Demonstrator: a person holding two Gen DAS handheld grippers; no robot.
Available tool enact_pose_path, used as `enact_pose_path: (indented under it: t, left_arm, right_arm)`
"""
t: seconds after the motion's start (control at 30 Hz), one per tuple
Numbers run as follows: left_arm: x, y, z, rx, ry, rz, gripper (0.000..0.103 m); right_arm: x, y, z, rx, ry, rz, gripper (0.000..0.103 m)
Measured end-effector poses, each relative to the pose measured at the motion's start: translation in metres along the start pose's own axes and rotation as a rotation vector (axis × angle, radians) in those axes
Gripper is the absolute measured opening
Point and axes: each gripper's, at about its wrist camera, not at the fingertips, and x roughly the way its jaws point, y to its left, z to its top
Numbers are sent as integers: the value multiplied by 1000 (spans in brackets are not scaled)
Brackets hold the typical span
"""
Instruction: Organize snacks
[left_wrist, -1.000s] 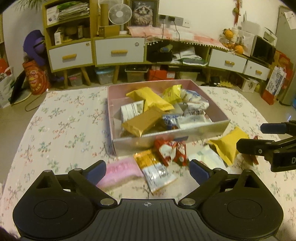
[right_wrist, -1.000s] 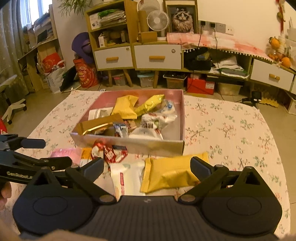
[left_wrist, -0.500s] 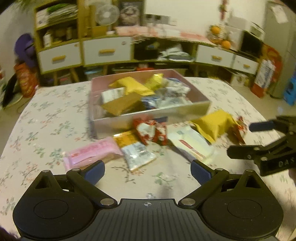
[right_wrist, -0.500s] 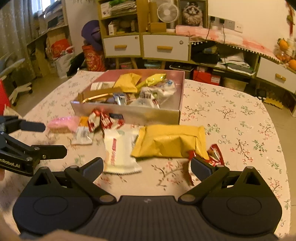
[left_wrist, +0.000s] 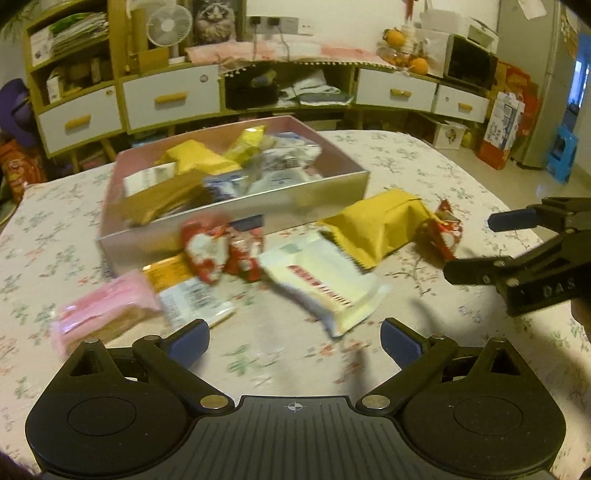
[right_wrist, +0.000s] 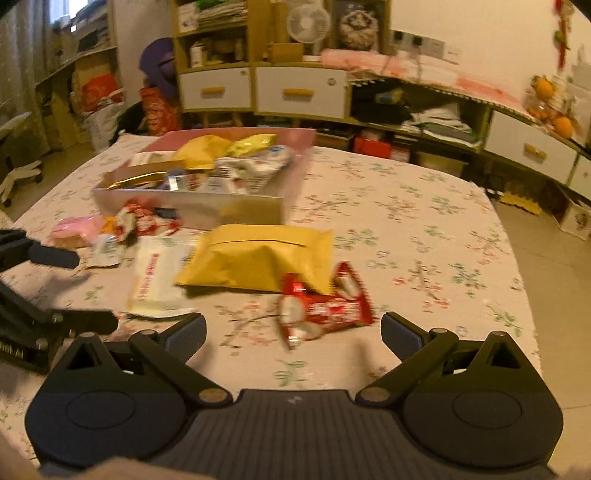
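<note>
A pink box (left_wrist: 236, 216) (right_wrist: 207, 206) full of snack packets sits on the flowered tablecloth. In front of it lie a pink packet (left_wrist: 105, 314) (right_wrist: 75, 229), an orange-white packet (left_wrist: 188, 295), red wrappers (left_wrist: 221, 254) (right_wrist: 142, 221), a white packet (left_wrist: 325, 286) (right_wrist: 155, 277), a big yellow bag (left_wrist: 376, 227) (right_wrist: 258, 258) and a red wrapper (left_wrist: 441, 229) (right_wrist: 325, 306). My left gripper (left_wrist: 295, 338) is open and empty, short of the white packet. My right gripper (right_wrist: 293, 330) is open and empty, just behind the lone red wrapper.
Yellow shelving with white drawers (left_wrist: 170, 99) (right_wrist: 301, 92) runs along the back wall, with a fan (left_wrist: 170, 22) and oranges (left_wrist: 417, 64) on it. The table's right edge (right_wrist: 517, 258) drops to a tiled floor. A bare tablecloth stretch (right_wrist: 406, 206) lies right of the box.
Both grippers have drawn back from the box and swung right, so more loose packets and the lone red wrapper have come into view. Both stay open and empty.
</note>
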Motion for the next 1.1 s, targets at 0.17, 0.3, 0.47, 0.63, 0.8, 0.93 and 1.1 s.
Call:
enact_pose_path:
  t: [0.17,0.3,0.47,0.63,0.8,0.93,1.1]
  left_arm:
    - [16,-21,10,-22,10,-2,100]
    - [28,-32,17,-44,18,22,100]
    - [39,-36,20,-74,30,68,99]
    - [40,-34,19,-91,54,83,95]
    - [37,-29,20,-90,59,85,83]
    - [35,-26,21,-85,64,94,73]
    - [32,-21,21,-86,69,90,62]
  right_arm:
    - [10,-17,1,79,18,-11,101]
    - [16,-24,3,122,19,-9,100]
    - [27,-28,4,137,38,-16,97]
    - [36,-26,0,116,60,-16,92]
    - [36,-17,-1,54,52,-33,87]
    - [35,-11,0,30,43,-24,81]
    - [36,-6,2,9,33,-20,70]
